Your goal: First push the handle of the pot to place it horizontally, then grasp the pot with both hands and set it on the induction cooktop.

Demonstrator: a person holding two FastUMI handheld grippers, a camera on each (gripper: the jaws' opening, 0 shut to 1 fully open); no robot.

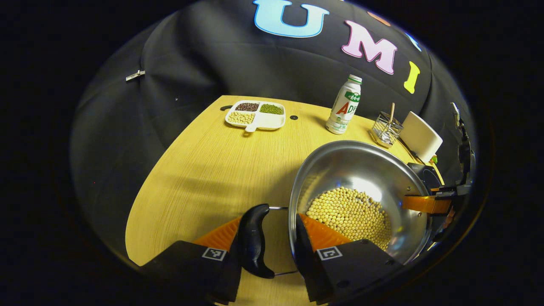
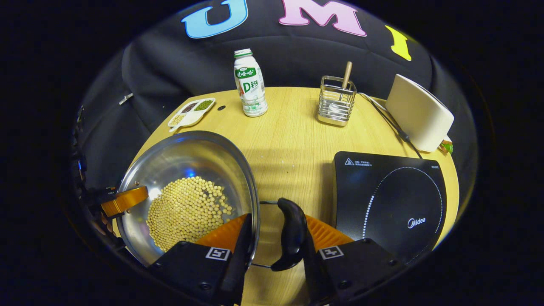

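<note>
Left gripper view, bottom centre: left hand-held gripper (image 1: 272, 244) has its fingers astride the pot (image 1: 361, 170) side handle (image 1: 254, 240). One orange finger sits left of the black grip; the other is inside the rim over the beans (image 1: 350, 214). The jaws look partly closed. Pad contact on the grip or rim isn't clear, so I can't tell if it is clamped.

Right gripper view, bottom centre: right hand-held gripper (image 2: 274, 244) is set the same way on the other handle (image 2: 292, 233). One finger is inside the pot (image 2: 187, 157), the other right of the grip. Same doubt about contact. Each gripper also shows at the far rim in the other's view.

Pot location: centre-left in the right gripper view, right of centre in the left one. Whether it rests on the worktop (image 2: 289, 140) or is lifted I can't tell. It is beside the cooktop (image 2: 389, 204), lower right, and not on it.

Progress, as a judgement: both handles stick out sideways, so the push step looks done. The two-handed grasp is in place or nearly so. Lifting and setting the pot on the cooktop remain.

Farther back: bottle (image 2: 250, 83), rack (image 2: 337, 102), white box (image 2: 418, 112), tray (image 2: 191, 111).
</note>
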